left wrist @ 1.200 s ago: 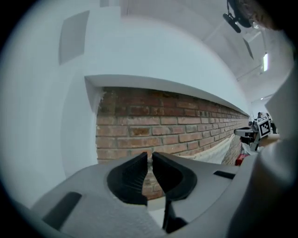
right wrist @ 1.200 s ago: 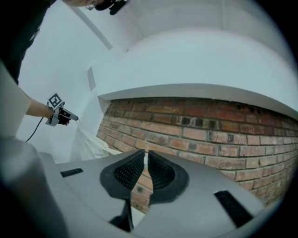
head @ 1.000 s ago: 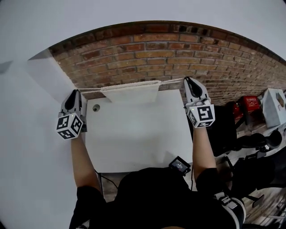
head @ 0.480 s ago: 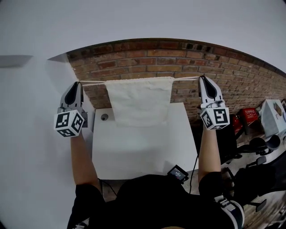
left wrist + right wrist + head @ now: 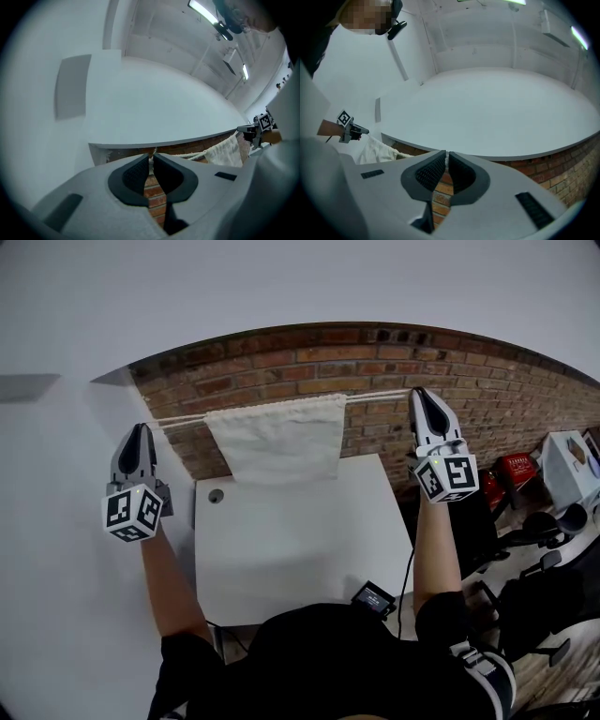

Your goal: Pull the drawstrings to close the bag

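Cloth bag (image 5: 277,439) hangs above the white table (image 5: 291,549), brick wall (image 5: 375,362) right behind the table, with left gripper (image 5: 139,430) and right gripper (image 5: 420,394) each pinching a drawstring (image 5: 375,395) end.

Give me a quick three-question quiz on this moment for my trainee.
1. True or false: the cloth drawstring bag lies flat on the white table.
2. The left gripper has its jaws shut on: A) the drawstrings B) the bag's bottom corner C) nothing.
3. What is behind the bag?
Key: 1 false, it hangs from the taut drawstrings between the left gripper and right gripper. 2 A. 3 A brick wall.
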Demonstrator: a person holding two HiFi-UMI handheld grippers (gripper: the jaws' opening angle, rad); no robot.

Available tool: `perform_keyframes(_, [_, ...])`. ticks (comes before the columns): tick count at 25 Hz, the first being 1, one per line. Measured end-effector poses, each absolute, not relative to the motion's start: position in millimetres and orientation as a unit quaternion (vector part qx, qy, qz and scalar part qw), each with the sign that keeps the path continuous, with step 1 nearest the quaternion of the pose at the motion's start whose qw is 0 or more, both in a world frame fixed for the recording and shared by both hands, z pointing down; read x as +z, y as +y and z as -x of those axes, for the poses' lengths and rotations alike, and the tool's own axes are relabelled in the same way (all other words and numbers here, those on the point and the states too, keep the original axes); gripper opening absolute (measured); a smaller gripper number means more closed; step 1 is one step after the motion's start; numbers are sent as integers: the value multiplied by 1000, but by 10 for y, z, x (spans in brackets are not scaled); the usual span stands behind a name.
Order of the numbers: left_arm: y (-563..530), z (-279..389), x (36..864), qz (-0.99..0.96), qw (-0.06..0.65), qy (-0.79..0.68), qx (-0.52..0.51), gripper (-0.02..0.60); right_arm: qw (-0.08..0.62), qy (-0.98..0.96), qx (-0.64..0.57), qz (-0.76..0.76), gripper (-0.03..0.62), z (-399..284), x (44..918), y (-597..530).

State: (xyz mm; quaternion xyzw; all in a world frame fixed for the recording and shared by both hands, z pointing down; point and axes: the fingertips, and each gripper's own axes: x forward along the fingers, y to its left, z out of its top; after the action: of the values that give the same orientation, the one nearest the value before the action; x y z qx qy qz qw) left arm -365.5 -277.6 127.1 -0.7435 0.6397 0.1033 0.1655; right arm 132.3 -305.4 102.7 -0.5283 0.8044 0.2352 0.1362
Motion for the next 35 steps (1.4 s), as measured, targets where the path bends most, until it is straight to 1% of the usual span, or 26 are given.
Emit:
perform_keyframes(11, [-2766,3889,1273,727,163,657,117,43,144,798,228,540,29,-1464,929,-3123])
perform_keyframes(23, [-2687,4164,1165,708,172,671,134,43,173,799,196,542,29,-1602,878,-3152])
perform_keyframes(35, [-2638,4411,1183,695,166,684,148,43,198,803,168,536,28,-1698,864,-3176])
